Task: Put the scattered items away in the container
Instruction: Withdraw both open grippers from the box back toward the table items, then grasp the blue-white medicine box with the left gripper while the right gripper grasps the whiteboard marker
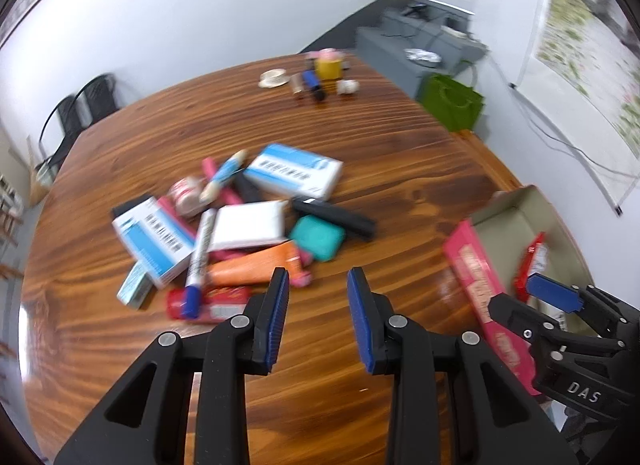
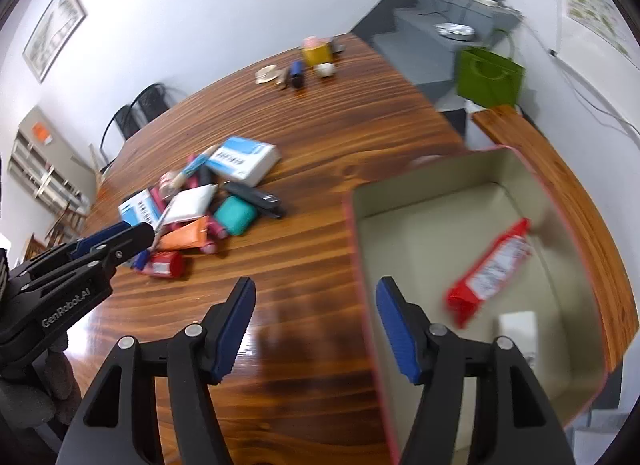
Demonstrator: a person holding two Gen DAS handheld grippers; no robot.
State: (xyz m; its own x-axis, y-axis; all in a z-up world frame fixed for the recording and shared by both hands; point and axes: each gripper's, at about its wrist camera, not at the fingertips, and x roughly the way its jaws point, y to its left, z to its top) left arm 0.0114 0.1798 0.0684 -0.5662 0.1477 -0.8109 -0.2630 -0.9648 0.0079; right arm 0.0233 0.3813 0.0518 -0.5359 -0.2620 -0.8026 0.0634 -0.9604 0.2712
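A pile of scattered items lies mid-table: two blue-and-white boxes (image 1: 294, 171), an orange tube (image 1: 256, 267), a teal case (image 1: 318, 237), a white packet (image 1: 248, 225), a blue-capped marker (image 1: 200, 261) and a red packet (image 1: 212, 303). My left gripper (image 1: 319, 277) hovers just in front of the pile, open, with nothing between its pads. The pink-rimmed container (image 2: 352, 225) stands at the right and holds a red packet (image 2: 492, 269). My right gripper (image 2: 316, 289) straddles the container's left rim, open and empty. The left gripper (image 2: 132, 233) shows at the left of the right wrist view.
The wooden table (image 1: 360, 137) carries a second cluster at its far end, with a yellow cup (image 1: 328, 67) and a small saucer (image 1: 274, 77). A green bag (image 1: 452, 103) and a grey cabinet (image 1: 400, 45) stand beyond the right edge. Black chairs (image 1: 88, 105) are at the far left.
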